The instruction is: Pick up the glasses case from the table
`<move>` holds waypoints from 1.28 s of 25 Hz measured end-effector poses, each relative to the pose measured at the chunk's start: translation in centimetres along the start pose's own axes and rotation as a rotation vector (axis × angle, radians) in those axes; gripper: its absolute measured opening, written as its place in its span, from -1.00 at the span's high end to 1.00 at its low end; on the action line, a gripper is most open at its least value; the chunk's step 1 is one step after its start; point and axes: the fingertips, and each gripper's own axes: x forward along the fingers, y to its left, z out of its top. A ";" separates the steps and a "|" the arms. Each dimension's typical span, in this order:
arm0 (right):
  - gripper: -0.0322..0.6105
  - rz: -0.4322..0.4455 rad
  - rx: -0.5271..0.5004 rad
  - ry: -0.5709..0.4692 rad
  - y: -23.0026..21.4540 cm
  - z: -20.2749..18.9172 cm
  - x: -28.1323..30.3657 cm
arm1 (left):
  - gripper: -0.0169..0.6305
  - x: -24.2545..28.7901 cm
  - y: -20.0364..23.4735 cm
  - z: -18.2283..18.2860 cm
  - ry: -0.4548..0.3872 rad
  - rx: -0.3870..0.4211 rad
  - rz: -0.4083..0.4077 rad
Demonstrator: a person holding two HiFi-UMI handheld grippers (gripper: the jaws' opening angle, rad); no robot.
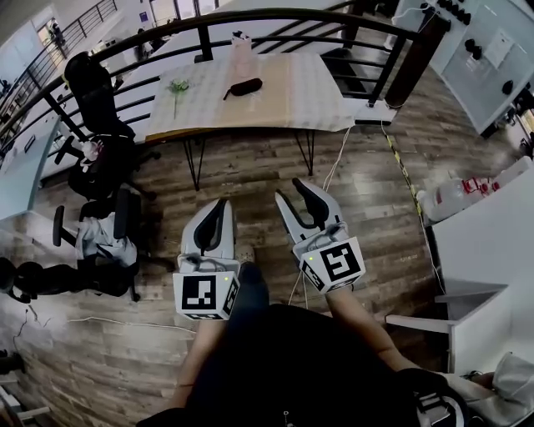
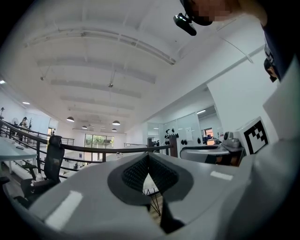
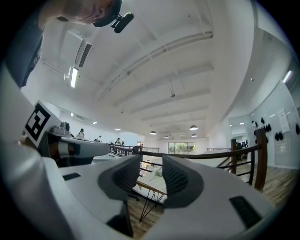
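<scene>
In the head view the dark, oblong glasses case (image 1: pixel 244 87) lies near the middle of the pale-topped table (image 1: pixel 317 92), far ahead of both grippers. My left gripper (image 1: pixel 219 206) is held level over the wooden floor, well short of the table. Its jaws meet at the tips, shut on nothing, as the left gripper view (image 2: pixel 148 158) also shows. My right gripper (image 1: pixel 294 193) hangs beside it with a clear gap between its jaws, open and empty. In the right gripper view (image 3: pixel 151 163) the table (image 3: pixel 151 183) shows between the jaws. I cannot make out the case in either gripper view.
A pink bottle-like object (image 1: pixel 242 55) and a green sprig (image 1: pixel 176 87) also sit on the table. A black curved railing (image 1: pixel 275 15) runs behind it. Black office chairs (image 1: pixel 100 100) stand at the left, a white counter (image 1: pixel 492 242) at the right. A cable (image 1: pixel 335 163) trails across the floor.
</scene>
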 end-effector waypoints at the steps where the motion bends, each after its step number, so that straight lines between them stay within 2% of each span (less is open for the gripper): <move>1: 0.54 -0.001 -0.001 0.003 -0.4 -0.2 0.9 | 0.91 0.8 0.5 0.0 -0.003 0.001 -0.003; 8: 0.52 -0.007 -0.011 0.008 -3.8 -1.4 9.2 | 0.91 8.0 6.1 -0.1 -0.028 0.002 -0.007; 19: 0.52 -0.051 -0.012 0.035 -9.6 -3.8 21.5 | 0.91 19.7 14.2 -1.5 -0.028 -0.009 -0.070; 26: 0.52 -0.069 -0.007 0.056 -11.4 -5.6 27.2 | 0.91 24.4 18.0 -2.9 -0.020 -0.017 -0.100; 32: 0.52 -0.088 -0.015 0.083 -12.2 -6.7 28.9 | 0.91 26.4 19.5 -4.1 -0.016 -0.036 -0.115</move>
